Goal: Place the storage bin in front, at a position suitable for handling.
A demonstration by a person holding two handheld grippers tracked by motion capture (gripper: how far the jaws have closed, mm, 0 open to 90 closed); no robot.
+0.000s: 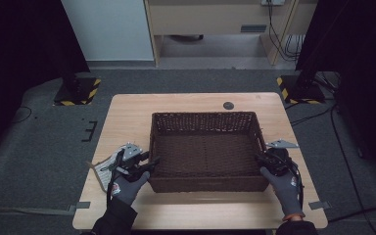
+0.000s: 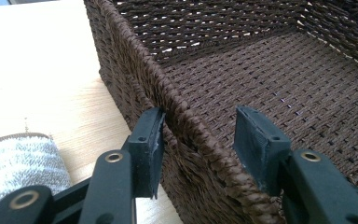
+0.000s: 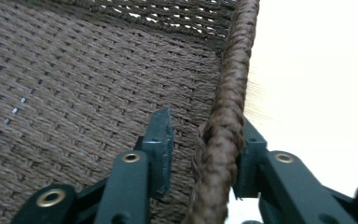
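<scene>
Dark brown woven basket (image 1: pixel 207 149) sitting in the middle of the light wooden tabletop (image 1: pixel 127 117), open side up, nothing inside. Left gripper (image 1: pixel 147 164) at the basket's left wall near the front corner, held by a gloved hand (image 1: pixel 126 188); jaws spread and straddling the braided rim (image 2: pixel 186 123), the outer one touching the wall's outside face, the inner one standing clear of the weave inside. Right gripper (image 1: pixel 263 159) at the right wall near the front corner, also in a gloved hand (image 1: pixel 284 188); jaws either side of the rim (image 3: pixel 228 107), the outer one against the wall, the inner one just short of it with a narrow gap. Grey-and-white cloth (image 2: pixel 21 163) lying on the tabletop just left of the left gripper.
</scene>
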